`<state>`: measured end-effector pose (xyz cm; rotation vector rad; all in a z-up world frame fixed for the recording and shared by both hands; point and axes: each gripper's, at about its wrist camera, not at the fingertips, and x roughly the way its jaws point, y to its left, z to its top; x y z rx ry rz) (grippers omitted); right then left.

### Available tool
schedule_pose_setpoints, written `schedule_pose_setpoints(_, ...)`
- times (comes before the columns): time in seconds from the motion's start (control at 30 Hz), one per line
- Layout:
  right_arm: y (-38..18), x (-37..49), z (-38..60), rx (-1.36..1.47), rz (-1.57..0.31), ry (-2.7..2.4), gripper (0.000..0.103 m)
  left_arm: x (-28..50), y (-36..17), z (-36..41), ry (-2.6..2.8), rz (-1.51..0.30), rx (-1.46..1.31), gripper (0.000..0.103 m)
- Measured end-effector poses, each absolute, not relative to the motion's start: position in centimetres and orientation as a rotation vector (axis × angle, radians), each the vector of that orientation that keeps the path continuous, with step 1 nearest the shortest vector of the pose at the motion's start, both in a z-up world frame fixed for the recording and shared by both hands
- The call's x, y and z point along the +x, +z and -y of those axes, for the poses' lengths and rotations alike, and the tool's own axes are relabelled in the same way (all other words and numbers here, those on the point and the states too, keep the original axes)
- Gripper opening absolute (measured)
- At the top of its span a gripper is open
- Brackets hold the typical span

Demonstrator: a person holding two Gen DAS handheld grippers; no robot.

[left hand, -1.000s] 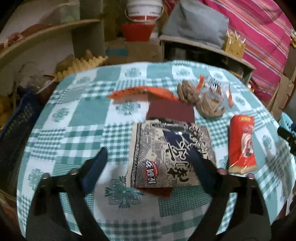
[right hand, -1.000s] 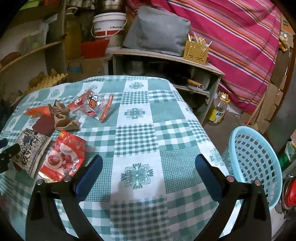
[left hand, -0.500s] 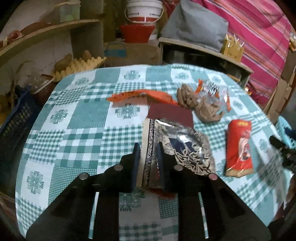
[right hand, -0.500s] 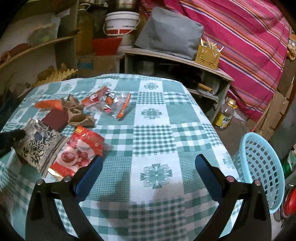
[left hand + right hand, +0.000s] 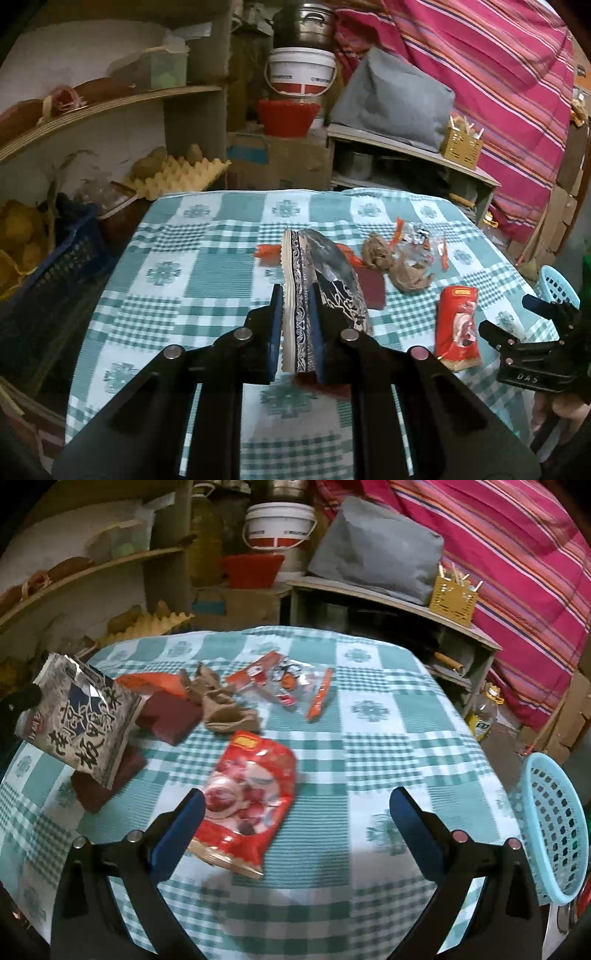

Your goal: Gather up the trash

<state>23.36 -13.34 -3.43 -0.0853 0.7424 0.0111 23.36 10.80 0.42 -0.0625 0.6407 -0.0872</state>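
Your counter wears a green-checked cloth. On it lies a red snack bag; beyond that bag, crumpled brown paper, a clear wrapper, and a maroon card.

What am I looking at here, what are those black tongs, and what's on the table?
No robot here: a person carries a hand-held two-finger gripper in each hand, each with a camera looking along its fingers. One picture comes from the left gripper, the other from the right gripper.

The left gripper's jaws are closing on a dark patterned snack bag, lifted clear of the checked tablecloth. The right gripper is open and holds nothing; it hangs above a red snack bag.

Also on the cloth: crumpled brown paper, a clear wrapper, an orange wrapper and dark red card. A light blue basket stands beside the table.
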Motion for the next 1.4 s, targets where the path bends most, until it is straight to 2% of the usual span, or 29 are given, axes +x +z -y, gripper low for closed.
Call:
schedule_pose_setpoints(0.4,-5.8,26.6,11.4,-0.055,-0.851,0.003,0.096,24.2,-0.5,-13.2,-0.046,-0.672,-0.097,0.012)
schedule_pose_setpoints(0.47,-6.1,26.9,11.2,-0.060,-0.865,0.008,0.091,24.1,-0.5,-13.2,-0.045,-0.668,-0.096,0.012)
schedule_pose_setpoints(0.53,-6.3,27.1,11.0,-0.074,-0.875,0.014,0.075,24.1,-0.4,-13.1,-0.046,-0.661,-0.096,0.012)
schedule_pose_setpoints(0.67,-6.3,27.1,11.1,-0.073,-0.877,0.027,0.068,24.1,-0.4,-13.0,-0.052,-0.657,-0.098,0.012)
schedule_pose_setpoints(0.87,-5.7,27.0,11.7,-0.095,-0.865,0.051,0.037,23.9,-0.2,-12.6,-0.059,-0.658,-0.097,0.012)
schedule_pose_setpoints(0.93,-5.4,26.8,12.0,-0.094,-0.860,0.058,0.024,23.7,0.1,-12.3,-0.064,-0.651,-0.098,0.012)
schedule_pose_setpoints(1.07,-4.9,26.5,13.0,-0.098,-0.845,0.059,0.018,23.2,0.9,-11.5,-0.080,-0.630,-0.096,0.012)
schedule_pose_setpoints(1.13,-4.6,26.4,13.6,-0.099,-0.833,0.055,0.012,22.9,1.4,-10.9,-0.087,-0.617,-0.095,0.011)
schedule_pose_setpoints(1.3,-3.0,25.5,15.7,-0.069,-0.784,0.056,0.012,22.2,3.1,-9.7,-0.119,-0.574,-0.114,0.009)
schedule_pose_setpoints(1.4,-2.1,24.9,17.0,-0.062,-0.756,0.047,0.012,22.0,4.0,-8.7,-0.143,-0.557,-0.119,0.002)
